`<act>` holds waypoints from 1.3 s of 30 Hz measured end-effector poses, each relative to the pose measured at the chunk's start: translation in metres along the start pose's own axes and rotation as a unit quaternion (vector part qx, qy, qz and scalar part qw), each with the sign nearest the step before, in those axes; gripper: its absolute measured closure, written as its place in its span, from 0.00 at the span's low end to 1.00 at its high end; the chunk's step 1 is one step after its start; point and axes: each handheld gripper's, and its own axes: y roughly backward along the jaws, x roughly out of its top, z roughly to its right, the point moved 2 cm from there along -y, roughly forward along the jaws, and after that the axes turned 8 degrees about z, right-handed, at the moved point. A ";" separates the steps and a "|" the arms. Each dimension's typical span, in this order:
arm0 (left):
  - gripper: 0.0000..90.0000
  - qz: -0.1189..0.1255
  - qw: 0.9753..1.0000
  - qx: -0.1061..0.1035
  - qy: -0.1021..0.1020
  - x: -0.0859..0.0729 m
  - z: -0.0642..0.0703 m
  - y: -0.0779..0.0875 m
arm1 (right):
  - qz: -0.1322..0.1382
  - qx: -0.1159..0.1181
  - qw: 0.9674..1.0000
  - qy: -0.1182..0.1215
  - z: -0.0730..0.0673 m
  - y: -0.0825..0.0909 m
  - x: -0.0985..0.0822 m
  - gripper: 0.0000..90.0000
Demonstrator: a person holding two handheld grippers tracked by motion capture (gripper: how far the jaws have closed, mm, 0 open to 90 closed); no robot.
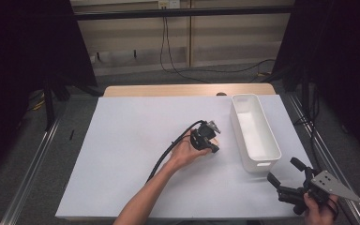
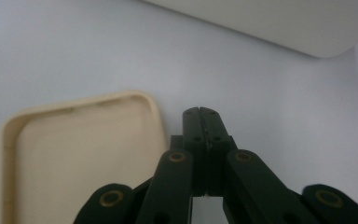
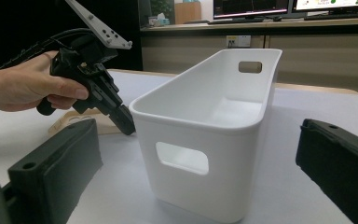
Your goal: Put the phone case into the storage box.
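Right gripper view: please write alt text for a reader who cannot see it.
A white plastic bin with handle cut-outs stands on the white table, framed by the right gripper with its black jaws wide apart. Left of the bin, a hand points the shut left gripper down at a flat beige lid.

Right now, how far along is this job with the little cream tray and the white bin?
Nothing looks finished: the white bin is empty. In hand: the left hand-held gripper, jaws shut, tip down beside the cream tray, not holding it. The right hand-held gripper is open near the bin's end. Left, probably: grasping the tray and moving it.
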 end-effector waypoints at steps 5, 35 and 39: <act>1.00 -0.003 1.000 0.009 -0.006 -0.001 -0.003 0.000 | -0.001 0.002 1.000 0.001 0.000 0.000 0.000 0.00; 1.00 0.001 0.997 0.070 0.031 -0.017 -0.042 0.027 | -0.001 0.002 1.000 -0.001 0.000 0.000 0.000 0.00; 1.00 0.000 0.996 0.080 0.036 -0.019 -0.044 0.030 | -0.001 0.003 1.000 -0.001 0.000 0.000 0.000 0.00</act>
